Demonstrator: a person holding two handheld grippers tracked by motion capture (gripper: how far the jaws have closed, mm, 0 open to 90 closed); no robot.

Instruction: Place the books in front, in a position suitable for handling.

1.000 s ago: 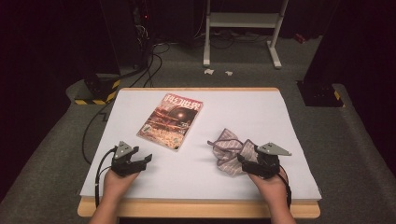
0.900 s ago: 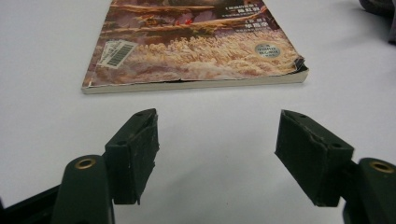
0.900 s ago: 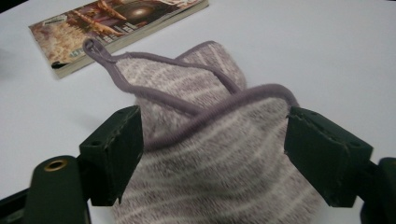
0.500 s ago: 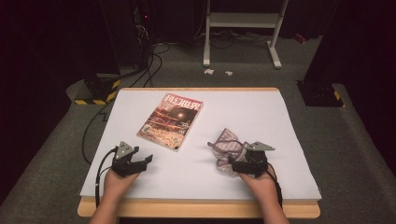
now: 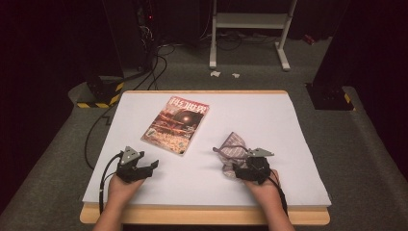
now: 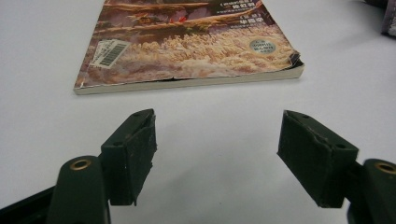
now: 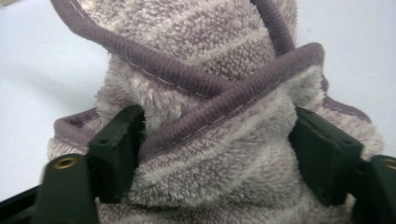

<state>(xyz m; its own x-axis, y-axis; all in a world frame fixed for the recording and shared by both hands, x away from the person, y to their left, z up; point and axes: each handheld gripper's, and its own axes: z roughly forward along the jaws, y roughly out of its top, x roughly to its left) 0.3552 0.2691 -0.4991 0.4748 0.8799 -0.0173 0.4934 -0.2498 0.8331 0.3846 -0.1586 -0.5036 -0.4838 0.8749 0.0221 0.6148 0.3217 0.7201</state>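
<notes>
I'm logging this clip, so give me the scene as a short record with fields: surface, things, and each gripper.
surface: white table
towel: crumpled purple-striped towel, near right of table
magazine: magazine lying flat, left of centre
right gripper: right gripper jaws astride a towel fold, have just been closing, pads against the cloth
left gripper: left gripper open, nothing between its jaws, just short of the magazine's near edge

L gripper (image 5: 153,166) rests low w/ jaws wide apart, nothing between. R gripper (image 5: 236,172) low too, jaws just been closing, a fold bulging between them. Both forearms enter from bottom.
</notes>
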